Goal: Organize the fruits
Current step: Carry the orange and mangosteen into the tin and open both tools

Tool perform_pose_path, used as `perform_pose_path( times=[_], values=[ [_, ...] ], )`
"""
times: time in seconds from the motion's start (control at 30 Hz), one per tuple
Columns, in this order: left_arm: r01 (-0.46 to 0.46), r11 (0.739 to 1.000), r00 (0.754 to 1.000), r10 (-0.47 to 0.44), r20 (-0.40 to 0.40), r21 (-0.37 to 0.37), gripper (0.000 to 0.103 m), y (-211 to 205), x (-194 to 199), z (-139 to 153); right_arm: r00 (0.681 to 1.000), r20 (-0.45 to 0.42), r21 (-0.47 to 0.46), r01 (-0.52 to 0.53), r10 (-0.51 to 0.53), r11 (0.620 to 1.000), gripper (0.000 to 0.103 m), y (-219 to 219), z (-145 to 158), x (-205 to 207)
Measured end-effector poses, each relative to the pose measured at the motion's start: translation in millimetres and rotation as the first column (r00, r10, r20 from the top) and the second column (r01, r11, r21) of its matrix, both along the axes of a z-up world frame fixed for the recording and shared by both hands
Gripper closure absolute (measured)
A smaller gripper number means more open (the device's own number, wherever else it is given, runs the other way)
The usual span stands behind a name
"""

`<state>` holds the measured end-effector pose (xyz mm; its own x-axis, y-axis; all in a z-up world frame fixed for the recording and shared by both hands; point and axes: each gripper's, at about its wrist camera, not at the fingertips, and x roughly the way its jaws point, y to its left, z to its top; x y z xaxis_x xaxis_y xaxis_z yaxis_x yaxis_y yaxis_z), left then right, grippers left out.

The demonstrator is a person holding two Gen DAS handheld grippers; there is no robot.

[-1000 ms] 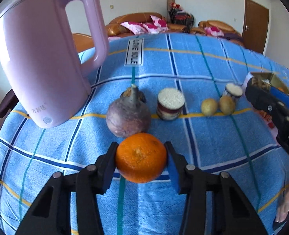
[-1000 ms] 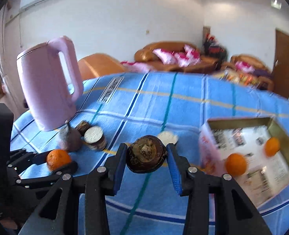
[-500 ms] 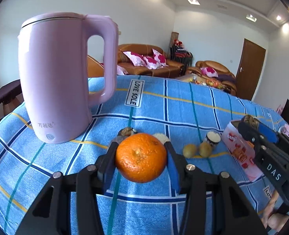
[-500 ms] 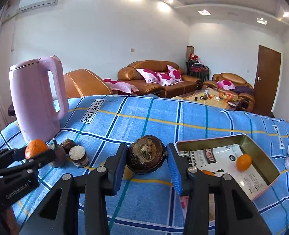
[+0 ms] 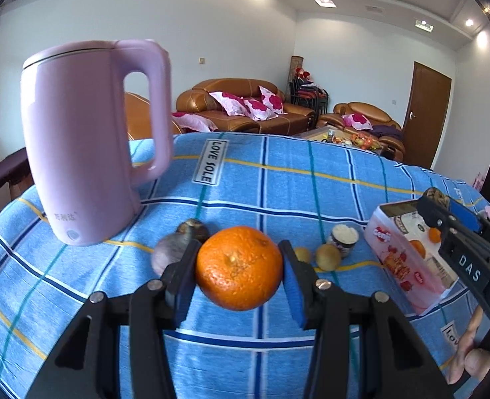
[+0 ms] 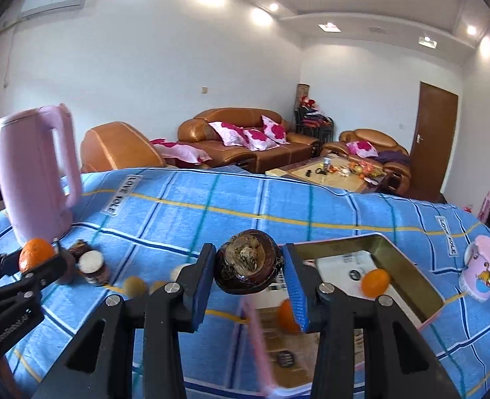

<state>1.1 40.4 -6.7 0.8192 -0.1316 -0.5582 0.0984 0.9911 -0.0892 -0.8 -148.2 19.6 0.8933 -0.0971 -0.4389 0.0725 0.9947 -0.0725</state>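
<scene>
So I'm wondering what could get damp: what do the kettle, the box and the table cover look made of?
Pink kettle: looks like smooth matte plastic, with soft highlights and a moulded handle. Box: probably printed cardboard, given its thin walls and printed graphics. Blue plaid tablecloth: woven fabric, apparently, with a sewn-on label and a soft drape.

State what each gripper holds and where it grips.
Left gripper: the orange, clamped across its sides. Right gripper: the dark brown fruit, also by its sides.

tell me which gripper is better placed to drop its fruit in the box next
Right. The right gripper holds its brown fruit at the box rim; the left gripper, holding an orange, is farther off.
</scene>
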Motion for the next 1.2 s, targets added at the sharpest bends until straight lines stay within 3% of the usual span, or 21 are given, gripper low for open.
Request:
perform_pose_path(
  times=[0.6, 0.87, 1.2],
  values=[
    [0.149, 0.985, 0.987, -0.154, 0.053, 0.092, 0.054, -108, 3, 21, 0.991, -0.03, 0.025, 0.135, -0.134, 0.991, 0.06, -100, 2, 4],
    [0.234, 0.969, 0.971, -0.237, 0.03, 0.076, 0.054, -166, 13, 21, 0.98, -0.072, 0.057, 0.19, -0.185, 0.98, 0.06, -156, -3, 9],
    [0.31, 0.946, 0.951, -0.307, -0.042, 0.093, 0.054, -225, 20, 1, 0.976, -0.15, 0.068, 0.167, -0.155, 0.984, 0.06, -175, -16, 21]
  ],
)
